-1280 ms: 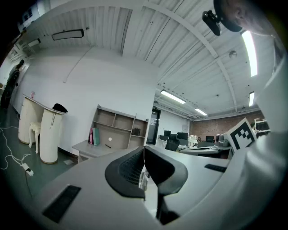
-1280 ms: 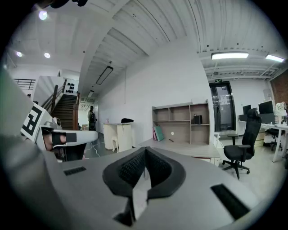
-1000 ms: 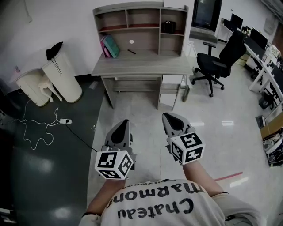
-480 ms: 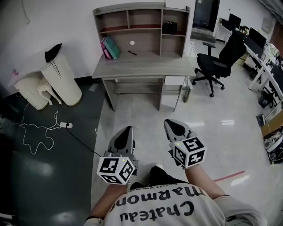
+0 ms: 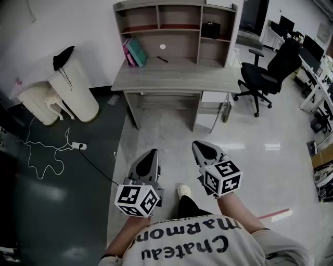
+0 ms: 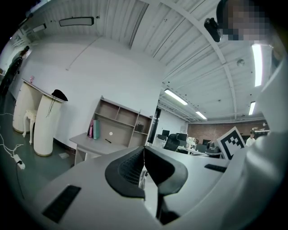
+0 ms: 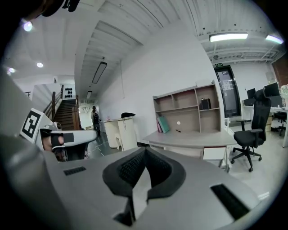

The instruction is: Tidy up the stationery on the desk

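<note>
Left gripper (image 5: 151, 152) & right gripper (image 5: 201, 146) both have jaws pressed together, empty, w/ the pen (image 5: 163, 59) well apart on the desk (image 5: 177, 82) under its hutch (image 5: 182, 47), so open before reaching or you'll knock it away.

Left gripper (image 5: 151, 153), right gripper (image 5: 198, 145) — fingers (image 6: 128, 170) closed, empty.

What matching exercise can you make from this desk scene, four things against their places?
Things:
1 books
2 pen
3 black box
4 office chair

Places:
A right-hand compartment of the shelf unit
B on the floor, right of the desk
C standing at the desk's left end
D lying on the desk, towards the back

Pairs: 1-C, 2-D, 3-A, 4-B
</note>
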Available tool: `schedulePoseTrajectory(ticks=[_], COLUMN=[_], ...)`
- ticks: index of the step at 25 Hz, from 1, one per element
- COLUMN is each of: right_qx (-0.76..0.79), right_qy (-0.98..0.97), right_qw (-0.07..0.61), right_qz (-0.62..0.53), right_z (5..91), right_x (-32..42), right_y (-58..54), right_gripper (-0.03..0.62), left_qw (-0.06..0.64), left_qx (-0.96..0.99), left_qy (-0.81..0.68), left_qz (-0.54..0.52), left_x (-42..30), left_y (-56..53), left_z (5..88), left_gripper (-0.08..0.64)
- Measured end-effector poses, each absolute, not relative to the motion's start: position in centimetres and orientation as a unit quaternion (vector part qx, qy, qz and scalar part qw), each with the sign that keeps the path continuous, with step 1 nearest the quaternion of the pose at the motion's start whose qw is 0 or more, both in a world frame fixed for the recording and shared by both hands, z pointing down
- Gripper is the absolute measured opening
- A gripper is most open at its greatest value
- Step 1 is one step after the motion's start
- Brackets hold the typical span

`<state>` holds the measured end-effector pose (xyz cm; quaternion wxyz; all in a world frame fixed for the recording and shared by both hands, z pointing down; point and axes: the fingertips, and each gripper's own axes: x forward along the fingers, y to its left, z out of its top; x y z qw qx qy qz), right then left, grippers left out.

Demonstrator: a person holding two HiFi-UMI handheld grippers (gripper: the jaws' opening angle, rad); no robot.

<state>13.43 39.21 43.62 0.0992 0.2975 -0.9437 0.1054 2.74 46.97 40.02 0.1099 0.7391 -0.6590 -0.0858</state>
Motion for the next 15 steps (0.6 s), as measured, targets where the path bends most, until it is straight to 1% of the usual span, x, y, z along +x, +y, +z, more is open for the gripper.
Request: schedulePoseTrajectory(ticks=[15], right_qx=[0.253], right_qy=[-0.959], right_qw=[0.090], right_qz=[0.092], right_z=[40.5], right_x=[7.4], right_y=[21.8], right_gripper=[0.012], left_qw=[0.088], left_qx=[0.735], left_qy=[-0.666], left_qz=[-0.093], left_x=[-1.0], left_y=[29.8], left_z=[36.9], left_gripper=[0.015])
